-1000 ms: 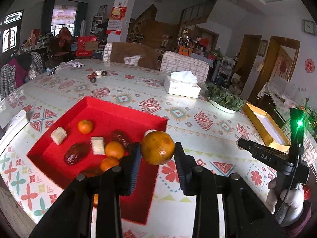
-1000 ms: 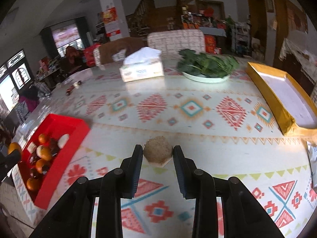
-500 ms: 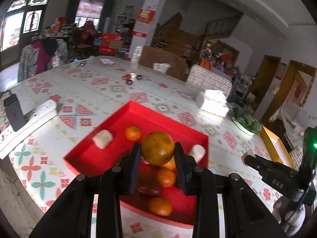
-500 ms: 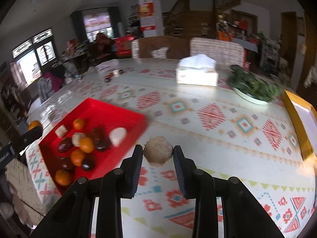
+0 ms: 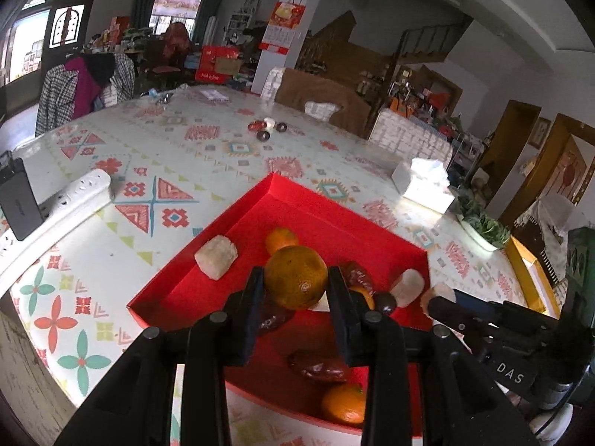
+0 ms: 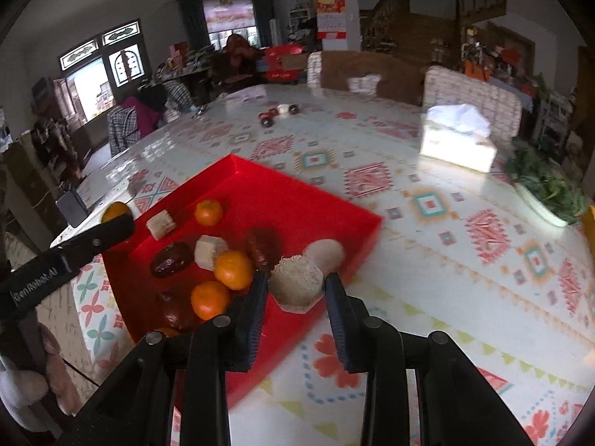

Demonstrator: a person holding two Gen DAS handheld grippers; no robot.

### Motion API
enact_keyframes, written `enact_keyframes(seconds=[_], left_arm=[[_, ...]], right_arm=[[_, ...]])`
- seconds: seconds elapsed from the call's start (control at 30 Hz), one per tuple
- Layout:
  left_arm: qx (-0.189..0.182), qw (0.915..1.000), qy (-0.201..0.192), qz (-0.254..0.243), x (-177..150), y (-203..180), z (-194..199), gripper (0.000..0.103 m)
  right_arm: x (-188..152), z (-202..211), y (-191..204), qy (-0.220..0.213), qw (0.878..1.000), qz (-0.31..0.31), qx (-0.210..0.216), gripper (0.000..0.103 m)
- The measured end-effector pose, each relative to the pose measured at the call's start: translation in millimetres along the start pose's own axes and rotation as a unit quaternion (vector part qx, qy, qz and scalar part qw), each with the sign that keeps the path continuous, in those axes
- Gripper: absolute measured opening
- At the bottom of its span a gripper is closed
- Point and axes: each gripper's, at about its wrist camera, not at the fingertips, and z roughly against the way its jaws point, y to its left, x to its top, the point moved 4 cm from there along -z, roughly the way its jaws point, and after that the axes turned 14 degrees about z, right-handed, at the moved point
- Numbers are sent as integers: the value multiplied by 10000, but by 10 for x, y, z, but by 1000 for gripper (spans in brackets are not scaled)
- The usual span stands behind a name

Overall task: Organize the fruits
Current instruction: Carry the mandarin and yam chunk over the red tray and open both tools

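My left gripper point(image 5: 295, 278) is shut on a large orange point(image 5: 295, 275), held above the middle of the red tray point(image 5: 316, 204). In the tray lie several small oranges point(image 5: 281, 239), dark dates point(image 5: 319, 366) and pale cakes point(image 5: 216, 257). My right gripper point(image 6: 296, 284) is shut on a beige grainy cake point(image 6: 296, 282), hanging over the red tray point(image 6: 297, 182) near its right wall. A round pale cake point(image 6: 324, 254) lies just behind it. The left gripper point(image 6: 115, 219) with its orange shows at the tray's left side.
A tissue box point(image 6: 459, 141) and a plate of greens point(image 6: 550, 189) stand on the patterned table to the right. A yellow tray point(image 5: 531, 275) lies far right. A white power strip point(image 5: 55, 212) and a black device point(image 5: 18, 200) sit left of the red tray.
Both grippers have swung left toward the red tray with their loads. The orange now hangs over the tray's middle, and the cake has come from the open table to the tray's right edge.
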Motion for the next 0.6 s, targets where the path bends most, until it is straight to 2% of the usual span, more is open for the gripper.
enact_keyframes(seconds=[0.37, 0.6], left_arm=[[109, 9998, 135, -9, 21, 80, -188, 34], [54, 10000, 28, -25, 55, 30, -166, 59]], right_arm=[[190, -538, 92, 193, 9997, 1, 163, 35], [313, -681, 78, 168, 9997, 33, 198, 35]])
